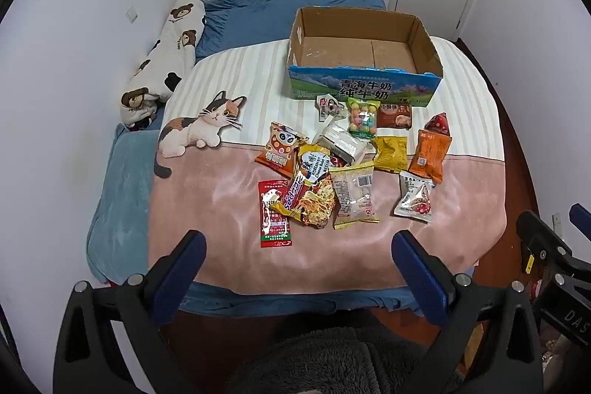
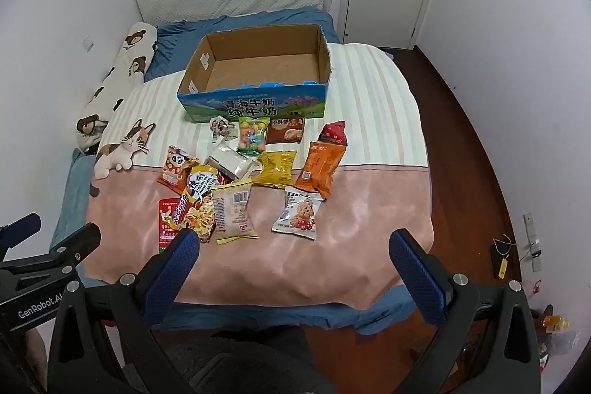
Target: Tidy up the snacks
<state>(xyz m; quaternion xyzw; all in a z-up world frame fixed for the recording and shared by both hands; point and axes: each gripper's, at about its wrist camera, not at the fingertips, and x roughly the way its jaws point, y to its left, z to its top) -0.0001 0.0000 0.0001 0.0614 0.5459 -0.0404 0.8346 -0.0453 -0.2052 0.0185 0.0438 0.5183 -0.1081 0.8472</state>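
Both tools (image 1: pixel 297 242) (image 2: pixel 293 240) agape | snacks (image 1: pixel 351 165) mid-blanket | box (image 1: pixel 364 87) beyond

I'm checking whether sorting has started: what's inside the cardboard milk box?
Nothing: the cardboard box shows only its bare brown floor. The strip just behind its near wall is hidden. All snack packets lie on the blanket in front.

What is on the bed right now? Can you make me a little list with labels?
place: bed with a pink and striped blanket
box: cardboard box, open, nothing inside
snacks: pile of packets in front of the box, none inside it
left gripper: open, holding nothing
right gripper: open, holding nothing
extra: cat cushion beside the snacks
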